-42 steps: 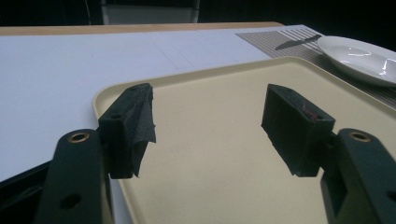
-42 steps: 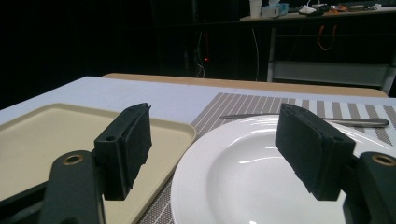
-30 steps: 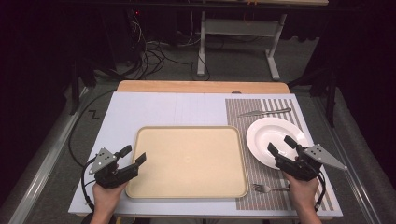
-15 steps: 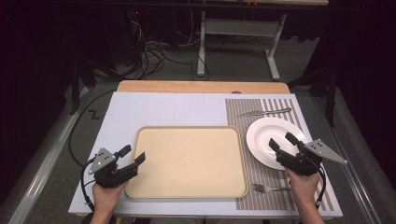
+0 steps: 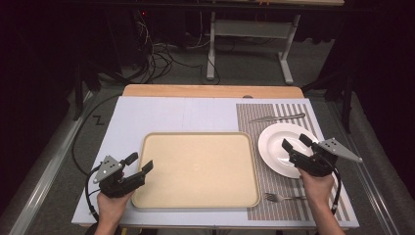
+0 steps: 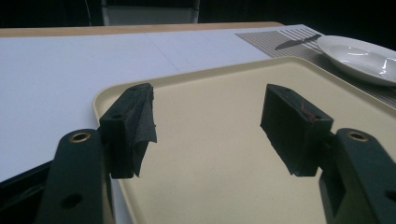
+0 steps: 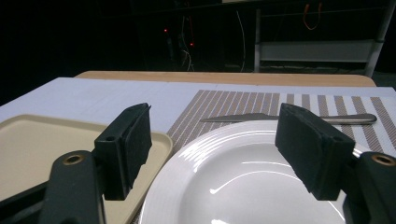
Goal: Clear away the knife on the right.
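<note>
A beige tray (image 5: 195,169) lies empty in the middle of the white table. My left gripper (image 5: 139,162) hovers at the tray's left front corner, open, with nothing between its jaws; its own view looks across the tray (image 6: 224,140). A white plate (image 5: 284,144) rests on a striped placemat (image 5: 274,196) at the right. My right gripper (image 5: 295,142) is open and empty over the plate's near right part, and the plate (image 7: 243,186) sits just beyond its jaws. A knife (image 5: 277,118) lies behind the plate, a fork (image 5: 284,197) in front of it.
A wooden strip (image 5: 213,91) runs along the table's far edge. Beyond it are a metal stand (image 5: 249,29) and loose cables (image 5: 161,54) on the floor. A black cable (image 5: 80,142) trails off the table's left side.
My right gripper has slid a little forward and left over the plate. The left gripper has stayed put.
</note>
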Demonstrator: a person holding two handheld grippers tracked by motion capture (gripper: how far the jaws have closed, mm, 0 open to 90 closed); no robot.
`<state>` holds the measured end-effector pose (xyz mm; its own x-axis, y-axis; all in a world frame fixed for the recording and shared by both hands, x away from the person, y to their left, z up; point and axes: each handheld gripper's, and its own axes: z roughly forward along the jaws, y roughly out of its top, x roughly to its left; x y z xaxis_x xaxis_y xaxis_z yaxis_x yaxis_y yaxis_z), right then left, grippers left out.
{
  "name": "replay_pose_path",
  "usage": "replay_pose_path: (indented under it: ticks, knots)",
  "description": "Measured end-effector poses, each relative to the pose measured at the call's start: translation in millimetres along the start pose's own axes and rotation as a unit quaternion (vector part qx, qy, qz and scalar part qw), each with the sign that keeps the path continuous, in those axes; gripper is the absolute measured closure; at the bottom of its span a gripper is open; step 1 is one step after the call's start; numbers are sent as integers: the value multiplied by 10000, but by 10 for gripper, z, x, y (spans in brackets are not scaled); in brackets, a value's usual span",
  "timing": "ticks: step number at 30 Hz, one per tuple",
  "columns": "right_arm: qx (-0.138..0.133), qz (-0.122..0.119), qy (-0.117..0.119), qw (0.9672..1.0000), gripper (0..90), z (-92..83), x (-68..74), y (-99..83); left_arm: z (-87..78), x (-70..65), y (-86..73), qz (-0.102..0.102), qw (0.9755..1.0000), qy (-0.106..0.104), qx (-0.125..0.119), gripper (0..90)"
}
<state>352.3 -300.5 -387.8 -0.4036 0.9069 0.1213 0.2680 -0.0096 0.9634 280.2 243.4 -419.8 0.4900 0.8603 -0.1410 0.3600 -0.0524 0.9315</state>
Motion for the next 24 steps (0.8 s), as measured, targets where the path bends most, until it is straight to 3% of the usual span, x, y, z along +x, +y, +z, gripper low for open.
replay_pose_path:
  ticks: [13,24]
  knots:
    - [532,-29,-112,9985,284,147,-80,131,10,21,4,-38,10000,-2,-27,350]
    - [821,-83,-153,9965,266,239,-139,275,31,2,6,-28,10000,-7,-27,350]
